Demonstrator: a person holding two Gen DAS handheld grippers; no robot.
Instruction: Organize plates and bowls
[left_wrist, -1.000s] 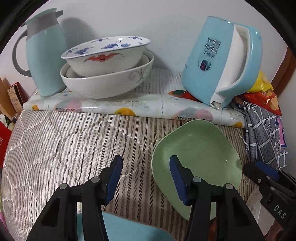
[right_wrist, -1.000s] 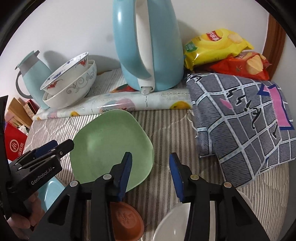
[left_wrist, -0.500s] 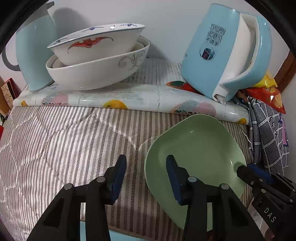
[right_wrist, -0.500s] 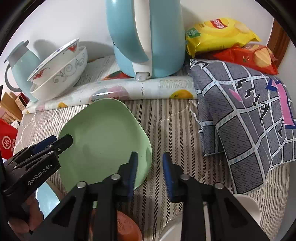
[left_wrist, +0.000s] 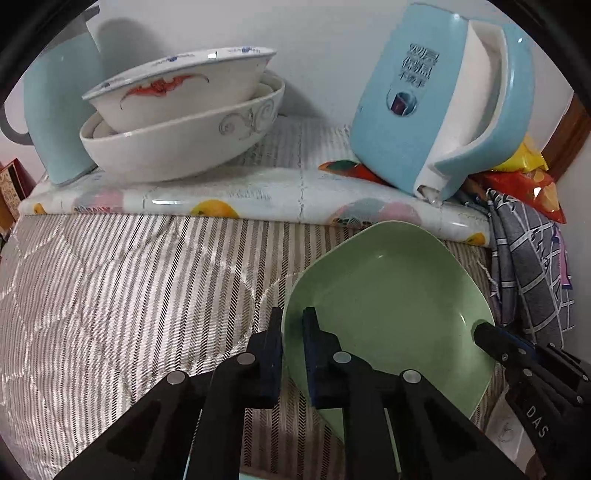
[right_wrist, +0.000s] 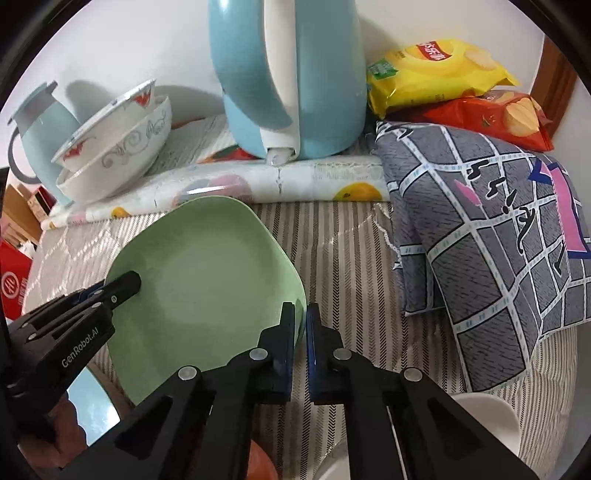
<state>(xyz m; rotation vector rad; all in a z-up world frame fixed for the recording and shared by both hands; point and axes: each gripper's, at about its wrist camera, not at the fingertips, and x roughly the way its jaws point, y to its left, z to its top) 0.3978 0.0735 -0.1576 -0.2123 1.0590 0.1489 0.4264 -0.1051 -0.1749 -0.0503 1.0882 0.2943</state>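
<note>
1. Plate (left_wrist: 388, 295), green, lay on the striped quilt (left_wrist: 129, 277), just in front of the folded fruit-print cloth (left_wrist: 258, 199).
2. Left gripper (left_wrist: 293, 325) pinched the plate's left rim, one finger inside and one outside.
3. Right gripper (right_wrist: 301, 321) pinched the opposite rim the same way.
4. Two stacked white bowls (left_wrist: 184, 122) sat on the cloth, between a pale-blue jug (left_wrist: 55, 110) and a blue kettle (left_wrist: 424, 110).
5. Grey checked fabric (right_wrist: 480, 240) and snack bags (right_wrist: 443, 74) lay right of the plate.
</note>
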